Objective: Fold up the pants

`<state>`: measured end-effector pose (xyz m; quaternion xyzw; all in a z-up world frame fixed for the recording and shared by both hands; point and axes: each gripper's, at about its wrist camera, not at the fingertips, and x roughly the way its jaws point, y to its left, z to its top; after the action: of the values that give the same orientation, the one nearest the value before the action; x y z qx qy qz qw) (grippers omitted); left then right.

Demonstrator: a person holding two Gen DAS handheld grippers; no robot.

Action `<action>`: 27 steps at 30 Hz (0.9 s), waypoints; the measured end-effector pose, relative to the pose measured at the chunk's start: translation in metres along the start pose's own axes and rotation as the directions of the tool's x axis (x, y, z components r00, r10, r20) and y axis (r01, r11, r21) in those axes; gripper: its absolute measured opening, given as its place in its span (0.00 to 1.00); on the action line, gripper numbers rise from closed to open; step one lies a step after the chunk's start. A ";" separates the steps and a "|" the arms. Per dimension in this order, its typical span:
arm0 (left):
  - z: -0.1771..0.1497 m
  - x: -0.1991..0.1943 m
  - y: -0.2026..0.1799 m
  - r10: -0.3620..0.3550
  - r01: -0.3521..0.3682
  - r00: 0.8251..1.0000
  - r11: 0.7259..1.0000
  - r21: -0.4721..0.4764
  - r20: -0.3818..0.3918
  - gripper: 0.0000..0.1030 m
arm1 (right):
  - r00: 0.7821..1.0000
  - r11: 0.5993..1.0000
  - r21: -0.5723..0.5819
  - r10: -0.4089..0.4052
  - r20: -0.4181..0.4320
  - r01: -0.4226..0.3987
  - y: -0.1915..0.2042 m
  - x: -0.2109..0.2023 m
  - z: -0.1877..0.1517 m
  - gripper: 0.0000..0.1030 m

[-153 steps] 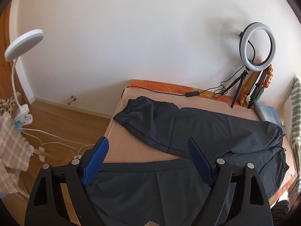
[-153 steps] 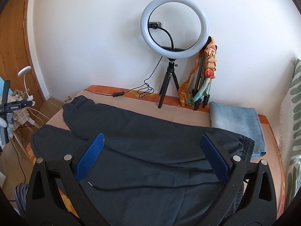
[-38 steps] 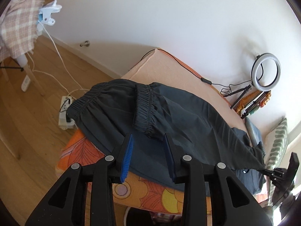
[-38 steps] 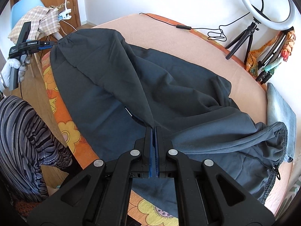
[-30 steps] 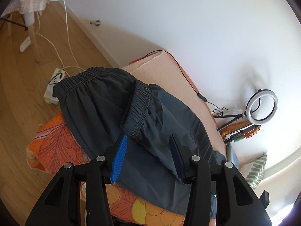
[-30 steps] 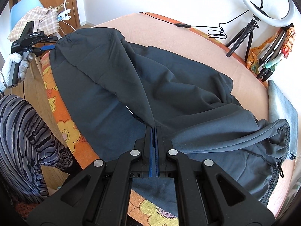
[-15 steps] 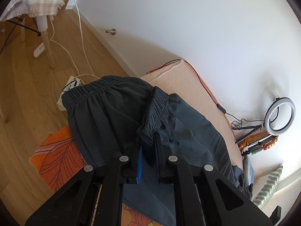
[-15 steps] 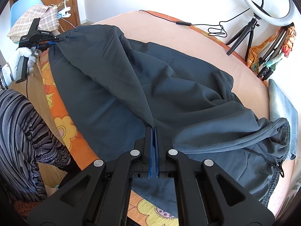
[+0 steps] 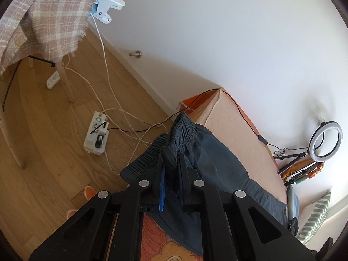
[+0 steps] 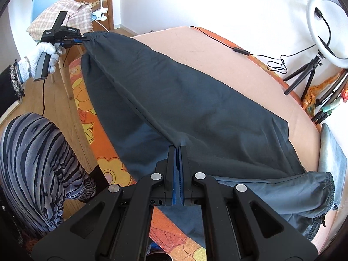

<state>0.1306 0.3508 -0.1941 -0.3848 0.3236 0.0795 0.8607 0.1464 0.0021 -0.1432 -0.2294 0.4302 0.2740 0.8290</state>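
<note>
My left claw (image 9: 171, 169) just closed on the pants (image 10: 195, 100) cuffs; right claw (image 10: 178, 152) grips fabric too — uneven pulling could skew the fold.

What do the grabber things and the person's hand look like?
Each gripper, the left gripper and the right gripper, is a black plastic frame with silver screws and blue pads. The left hand wears a white knitted glove with a dark cuff, around a grey handle trailing a black cable.

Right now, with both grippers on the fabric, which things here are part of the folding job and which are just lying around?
Job:
- dark pants
- left gripper, shut on a leg cuff
- right gripper, shut on the pants
- bed

Lying about:
- ring light
- folded jeans
- power strip
- plaid blanket
</note>
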 end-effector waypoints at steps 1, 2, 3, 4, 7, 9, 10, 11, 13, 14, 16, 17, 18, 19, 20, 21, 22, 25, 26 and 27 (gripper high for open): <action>0.000 0.003 0.003 -0.006 0.006 1.000 1.000 -0.009 -0.016 0.08 | 1.000 1.000 -0.001 -0.002 -0.009 0.002 0.001 0.003 0.000 0.03; -0.002 0.005 0.005 0.003 -0.003 1.000 1.000 -0.008 -0.023 0.08 | 1.000 1.000 0.007 0.003 -0.018 -0.003 -0.001 0.005 -0.001 0.03; -0.004 0.007 0.006 0.011 -0.011 0.999 1.000 -0.001 -0.033 0.08 | 1.000 1.000 0.016 0.004 -0.023 -0.004 -0.002 0.006 -0.003 0.03; -0.007 0.009 0.008 0.018 -0.018 0.999 1.000 0.006 -0.039 0.08 | 1.000 1.000 0.022 0.008 -0.026 -0.008 -0.003 0.007 -0.005 0.03; -0.013 0.013 0.014 0.032 -0.032 0.998 0.999 0.001 -0.050 0.08 | 0.999 0.999 0.035 0.031 -0.038 -0.030 -0.002 0.007 -0.012 0.03; -0.015 0.015 0.015 0.049 -0.048 0.997 0.999 0.018 -0.056 0.08 | 0.998 0.999 0.024 0.032 -0.046 -0.031 0.004 0.008 -0.016 0.03; -0.016 0.016 0.013 0.061 -0.059 0.996 0.998 0.035 -0.058 0.08 | 0.998 0.999 0.026 0.037 -0.051 -0.035 0.005 0.009 -0.018 0.03; -0.016 0.015 0.011 0.071 -0.068 0.996 0.996 0.051 -0.057 0.08 | 0.998 0.999 0.033 0.043 -0.056 -0.041 0.006 0.011 -0.021 0.03; -0.016 0.013 0.007 0.086 -0.082 0.995 0.994 0.073 -0.054 0.10 | 0.996 0.996 0.063 0.061 -0.064 -0.057 0.004 0.015 -0.026 0.03; -0.015 0.012 0.006 0.096 -0.091 0.994 0.992 0.083 -0.055 0.11 | 0.995 0.995 0.079 0.074 -0.067 -0.068 0.004 0.017 -0.028 0.03; -0.012 0.009 0.002 0.123 -0.117 0.991 0.987 0.114 -0.054 0.15 | 0.994 0.991 0.107 0.090 -0.068 -0.082 0.003 0.021 -0.034 0.03; -0.011 0.008 -0.001 0.146 -0.139 0.988 0.982 0.127 -0.051 0.15 | 0.994 0.989 0.120 0.090 -0.064 -0.082 0.002 0.022 -0.036 0.03; -0.010 0.007 -0.003 0.162 -0.154 0.985 0.979 0.134 -0.052 0.19 | 0.994 0.987 0.135 0.094 -0.061 -0.085 0.002 0.024 -0.038 0.03; -0.008 0.005 -0.005 0.177 -0.168 0.983 0.976 0.138 -0.053 0.21 | 0.993 0.984 0.150 0.101 -0.060 -0.091 0.001 0.026 -0.040 0.03; -0.007 0.003 -0.006 0.188 -0.179 0.981 0.974 0.141 -0.053 0.21 | 0.992 0.981 0.165 0.109 -0.059 -0.098 -0.001 0.028 -0.042 0.03; -0.006 0.000 -0.008 0.197 -0.189 0.979 0.971 0.145 -0.047 0.21 | 0.992 0.978 0.184 0.113 -0.053 -0.102 -0.002 0.028 -0.044 0.03; -0.005 -0.003 -0.010 0.201 -0.193 0.979 0.970 0.151 -0.041 0.21 | 0.992 0.973 0.203 0.119 -0.045 -0.107 -0.004 0.028 -0.046 0.03; -0.002 -0.013 -0.018 0.212 -0.205 0.977 0.961 0.186 -0.018 0.24 | 0.989 0.956 0.259 0.146 -0.024 -0.135 -0.010 0.024 -0.050 0.09; -0.001 -0.017 -0.021 0.219 -0.213 0.976 0.957 0.200 -0.007 0.25 | 0.989 0.951 0.277 0.147 -0.012 -0.138 -0.012 0.020 -0.052 0.18; -0.001 -0.021 -0.025 0.218 -0.215 0.976 0.954 0.211 0.005 0.25 | 0.989 0.946 0.292 0.146 0.000 -0.140 -0.013 0.016 -0.054 0.28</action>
<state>0.1234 0.3355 -0.1660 -0.2547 0.3783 0.1352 0.8796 0.1306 -0.0366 -0.1827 -0.0760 0.4904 0.2644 0.8270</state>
